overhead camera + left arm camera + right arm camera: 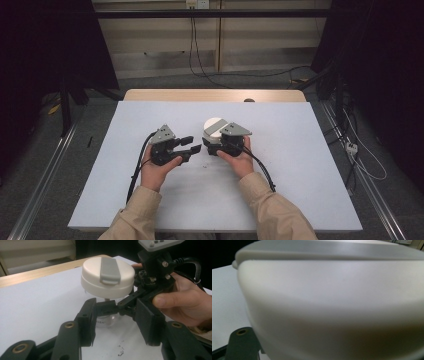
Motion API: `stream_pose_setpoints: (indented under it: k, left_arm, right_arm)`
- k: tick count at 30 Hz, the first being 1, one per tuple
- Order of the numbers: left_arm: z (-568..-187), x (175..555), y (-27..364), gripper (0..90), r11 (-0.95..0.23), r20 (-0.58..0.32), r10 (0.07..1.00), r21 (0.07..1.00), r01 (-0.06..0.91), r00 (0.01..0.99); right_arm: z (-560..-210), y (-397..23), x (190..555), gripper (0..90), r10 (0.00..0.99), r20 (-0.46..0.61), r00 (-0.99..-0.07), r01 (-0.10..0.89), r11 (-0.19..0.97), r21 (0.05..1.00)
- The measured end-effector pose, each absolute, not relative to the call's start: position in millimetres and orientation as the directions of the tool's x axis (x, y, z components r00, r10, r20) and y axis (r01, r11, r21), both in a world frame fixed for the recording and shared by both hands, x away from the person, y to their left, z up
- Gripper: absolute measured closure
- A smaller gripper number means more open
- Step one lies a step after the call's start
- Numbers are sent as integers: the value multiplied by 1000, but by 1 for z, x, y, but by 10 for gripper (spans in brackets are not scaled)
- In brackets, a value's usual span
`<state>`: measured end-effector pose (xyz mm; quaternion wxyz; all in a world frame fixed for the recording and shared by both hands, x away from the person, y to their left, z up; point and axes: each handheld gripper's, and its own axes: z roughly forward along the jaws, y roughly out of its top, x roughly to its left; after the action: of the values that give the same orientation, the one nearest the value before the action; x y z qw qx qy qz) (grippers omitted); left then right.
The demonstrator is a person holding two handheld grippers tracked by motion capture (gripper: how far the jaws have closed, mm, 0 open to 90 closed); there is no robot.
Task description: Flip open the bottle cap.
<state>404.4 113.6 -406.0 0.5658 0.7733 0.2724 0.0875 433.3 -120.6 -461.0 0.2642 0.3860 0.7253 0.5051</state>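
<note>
A clear bottle (106,321) with a white lid (214,125) and a grey flip tab (109,271) stands upright mid-table. My right gripper (211,143) reaches in from the right, shut on the clear body just under the lid (107,280). In the left gripper view that right gripper (111,308) crosses in front of the bottle, held by a hand. My left gripper (193,144) is open just left of the bottle, its jaws pointing at it and apart from it. In the right gripper view the lid (332,297) looms very close, with one of my jaws at lower left.
A white board (300,150) covers the wooden table (150,95), whose far edge shows behind. A few small black specks (120,352) lie on the board in front of the bottle. Cables run across the floor (240,75) beyond the table, and dark curtains hang at both sides.
</note>
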Motion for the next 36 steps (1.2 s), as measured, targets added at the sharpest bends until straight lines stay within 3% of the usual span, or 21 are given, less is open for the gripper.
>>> stream_pose_setpoints:
  k: [7, 25, 36]
  left_arm:
    - [-404, 406, 108, 606, -212, -173, 521, 922, 324, 836]
    - [-402, 411, 103, 896, -254, -154, 519, 912, 323, 841]
    - [-405, 413, 99, 900, -286, -146, 525, 897, 336, 838]
  right_arm:
    - [-461, -121, 433, 188, 827, 5, -563, 293, 194, 936]
    - [-461, -121, 433, 188, 827, 3, -563, 292, 195, 936]
    - [-461, -121, 433, 188, 826, 3, -563, 290, 195, 937]
